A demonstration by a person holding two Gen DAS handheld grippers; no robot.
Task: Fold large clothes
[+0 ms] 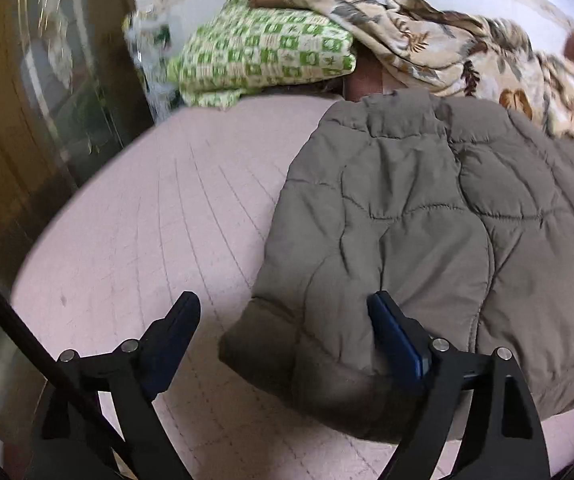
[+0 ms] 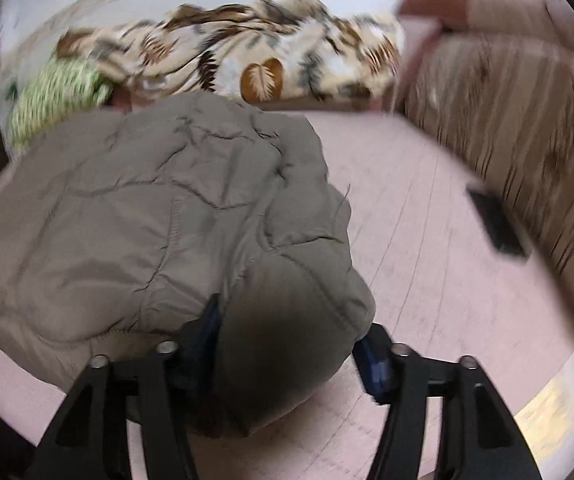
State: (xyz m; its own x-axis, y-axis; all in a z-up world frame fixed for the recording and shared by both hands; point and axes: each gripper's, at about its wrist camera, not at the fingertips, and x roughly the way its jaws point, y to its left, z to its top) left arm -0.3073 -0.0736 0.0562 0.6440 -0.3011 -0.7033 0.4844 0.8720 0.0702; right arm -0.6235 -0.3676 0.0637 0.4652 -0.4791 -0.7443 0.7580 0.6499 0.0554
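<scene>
Both tongs stand apart at the near edge of a padded garment, and neither one pinches it.

From the left wrist view, the left gripper [image 1: 283,312] is spread wide. One finger hovers over the bare pink quilted bedcover [image 1: 159,208]; the other sits against the top of the grey-brown puffer jacket [image 1: 407,216], whose near left corner lies in the gap between them, unclamped. That jacket lies on the cover as a thick, rounded slab, with an upper layer lying over the lower one and a doubled near hem, so I judge at least one fold made. Beyond it sits a green-and-white checked cloth [image 1: 263,56], folded, and a leaf-print blanket [image 1: 447,48], rumpled. A dark wooden cabinet with glass [image 1: 39,112] stands at the left, and a pale wall runs behind.

From the right wrist view, which is smeared by motion, the right gripper [image 2: 287,328] is moderately open, its fingers either side of the jacket's bulging near right corner without squeezing it, as far as the blur lets me tell. Pink cover shows to the right, a small dark flat object [image 2: 499,220] lies on it, and a brown striped cushion or headboard [image 2: 527,120] rises beyond.

What is left, by my reading: perhaps one more fold to make it compact, then pressing the puffy bundle flat or setting it aside. The blanket remains unfolded.
</scene>
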